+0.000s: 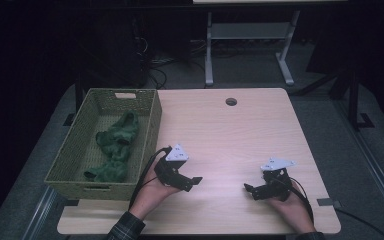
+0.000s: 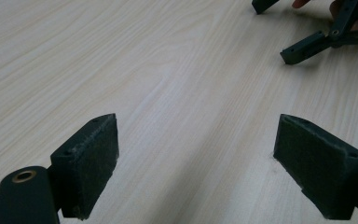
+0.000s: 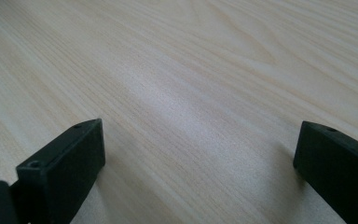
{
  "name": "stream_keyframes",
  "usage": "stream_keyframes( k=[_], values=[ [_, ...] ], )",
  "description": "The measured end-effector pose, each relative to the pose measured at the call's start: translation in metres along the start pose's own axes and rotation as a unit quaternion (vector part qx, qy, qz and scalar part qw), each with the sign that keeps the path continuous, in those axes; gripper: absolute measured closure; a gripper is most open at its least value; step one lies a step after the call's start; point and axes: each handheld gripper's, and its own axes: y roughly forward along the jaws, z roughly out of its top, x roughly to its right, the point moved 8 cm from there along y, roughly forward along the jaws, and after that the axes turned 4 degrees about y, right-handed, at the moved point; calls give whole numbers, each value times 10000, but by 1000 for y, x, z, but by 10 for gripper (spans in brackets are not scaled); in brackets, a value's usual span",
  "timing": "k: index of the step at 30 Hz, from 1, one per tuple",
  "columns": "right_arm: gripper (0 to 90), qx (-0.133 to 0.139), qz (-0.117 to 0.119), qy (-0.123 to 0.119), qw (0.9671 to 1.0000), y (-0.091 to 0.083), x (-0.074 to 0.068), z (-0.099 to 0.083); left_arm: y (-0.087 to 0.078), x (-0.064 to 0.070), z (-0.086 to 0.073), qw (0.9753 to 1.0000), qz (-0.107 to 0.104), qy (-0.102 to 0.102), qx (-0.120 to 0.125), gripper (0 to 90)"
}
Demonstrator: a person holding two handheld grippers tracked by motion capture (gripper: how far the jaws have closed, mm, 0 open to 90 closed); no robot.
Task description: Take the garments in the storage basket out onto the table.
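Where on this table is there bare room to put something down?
The table is bare from the basket across to its right edge, up to the round hole. Crowded spots: the near edge, where the left gripper and right gripper rest, and the basket, holding green cloth.

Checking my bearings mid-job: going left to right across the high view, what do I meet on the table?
Woven green basket holding crumpled green cloth → left gripper → right gripper, both open over the bare light wooden table.
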Motion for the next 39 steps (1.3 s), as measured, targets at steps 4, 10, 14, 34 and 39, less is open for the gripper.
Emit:
stream_keyframes(
  k=[4,10,14,34,39],
  values=[
    [17,0,1,2,10000,0,0,0,-2,0,4,10000,-6,-8,35,134],
    [18,1,2,2,10000,0,0,0,-7,-2,11,9999,-19,-40,95,136],
    [17,3,3,5,10000,0,0,0,-9,-3,15,9999,-33,-43,112,137],
    [18,-5,10,9,10000,0,0,0,-20,-14,34,9999,-34,-49,144,136],
    [17,-12,11,20,10000,-1,-1,-1,-27,-20,39,9998,-8,-71,196,137]
  ],
)
